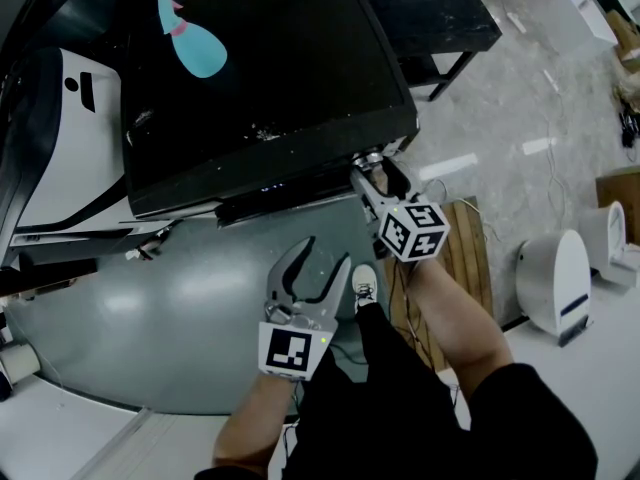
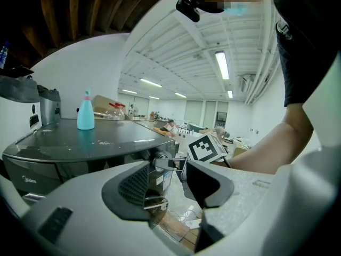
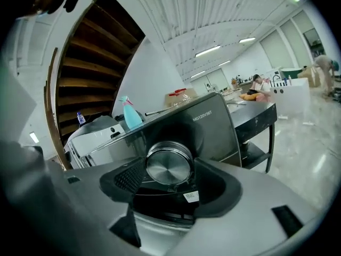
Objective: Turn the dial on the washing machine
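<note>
Right, the right tongs [image 1: 380, 173] are up at the front corner of the washing machine [image 1: 290, 78], clamped across the silver dial [image 3: 169, 164], one pad on each side of its rim. The left tongs [image 1: 325, 260] hang lower, in front of the machine, spread wide with nothing between them. A blue bottle [image 1: 195, 43] stands on the machine's dark top, well back from the dial.

Head view: dial [image 1: 373, 157] mostly hidden behind right hand-held gripper [image 1: 379, 172].
</note>
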